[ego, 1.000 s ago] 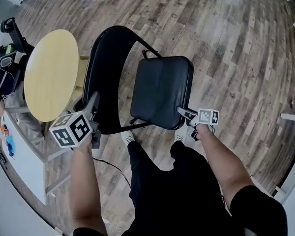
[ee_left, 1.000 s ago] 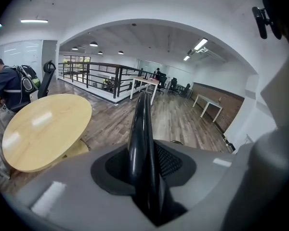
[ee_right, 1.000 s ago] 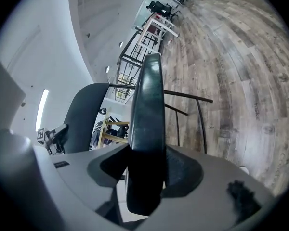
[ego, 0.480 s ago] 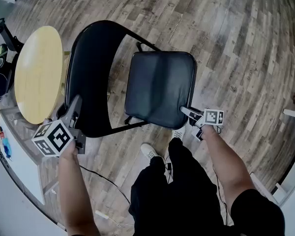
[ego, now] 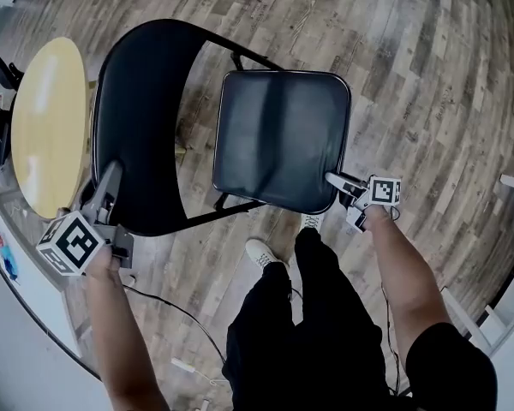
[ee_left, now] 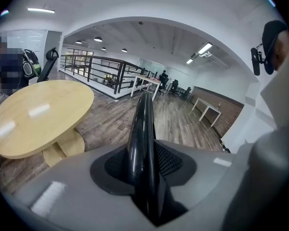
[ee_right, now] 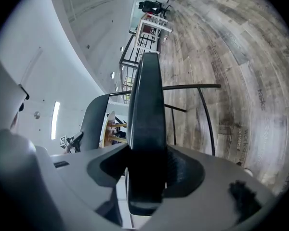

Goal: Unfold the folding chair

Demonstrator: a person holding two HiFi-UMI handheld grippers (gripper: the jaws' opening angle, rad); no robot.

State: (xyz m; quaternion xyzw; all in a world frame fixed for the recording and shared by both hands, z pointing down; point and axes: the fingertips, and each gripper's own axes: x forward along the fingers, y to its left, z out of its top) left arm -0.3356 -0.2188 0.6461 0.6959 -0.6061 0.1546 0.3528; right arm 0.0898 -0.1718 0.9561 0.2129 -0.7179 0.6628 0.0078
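- Head view is showing the grey-brown plank floor (ego: 411, 75) spreading all round, with the black metal folding chair (ego: 146, 101) standing on it just ahead of the person's legs (ego: 300, 332).
- Its padded black seat (ego: 278, 139) is lying almost flat, so the unfolding is probably finishing. The next move is likely pressing the seat fully down, then letting go.
- Close behind it, the round pale-wood table (ego: 47, 127) is limiting how far back the chair can go.
- Left tongs (ego: 111, 176) are clamping the edge of the curved black backrest (ee_left: 142, 129).
- Right tongs (ego: 336, 181) are gripping the seat's near corner.
- A white shoe (ego: 261, 253) and a thin black cable (ego: 167, 302) are lying near the chair's feet, possibly in the way.
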